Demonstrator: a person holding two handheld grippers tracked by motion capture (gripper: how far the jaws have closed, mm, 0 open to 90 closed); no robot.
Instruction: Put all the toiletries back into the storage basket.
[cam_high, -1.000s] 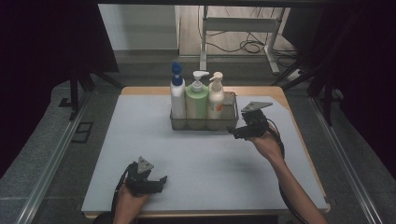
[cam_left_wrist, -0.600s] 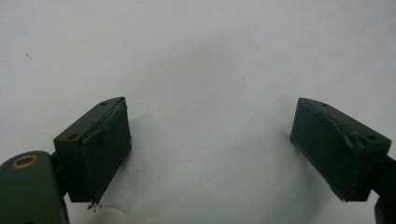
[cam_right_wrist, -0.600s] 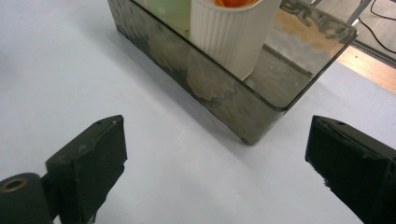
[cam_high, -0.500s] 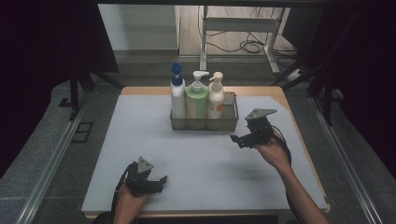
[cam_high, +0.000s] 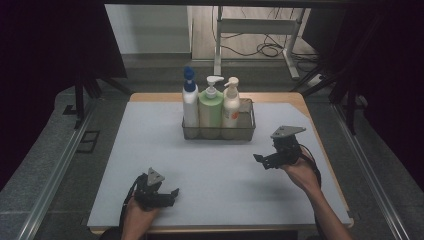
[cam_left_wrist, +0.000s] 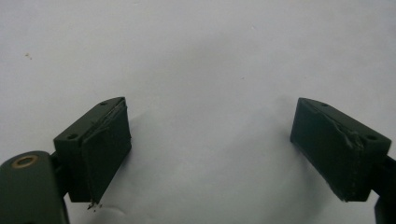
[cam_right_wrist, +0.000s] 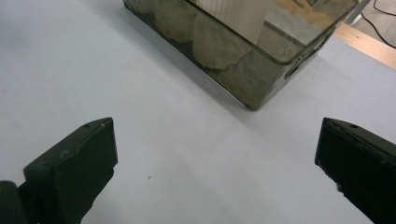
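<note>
Our right gripper (cam_high: 264, 161) has just opened wide and backed away empty; the see-through plastic basket (cam_high: 218, 133) with three tall bottles sits ahead, so we have let go.

right tool (cam_high: 261, 161) pulled back from basket (cam_high: 218, 132), jaws opening

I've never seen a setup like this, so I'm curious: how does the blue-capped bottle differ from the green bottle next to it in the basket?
The blue-capped bottle is white and slim; the green bottle is wider. The blue-capped bottle stands taller, at the basket's left end, while the green bottle sits in the middle. The blue-capped bottle's top is blue; the green bottle's is a white pump. Both stand upright in the same basket.
</note>
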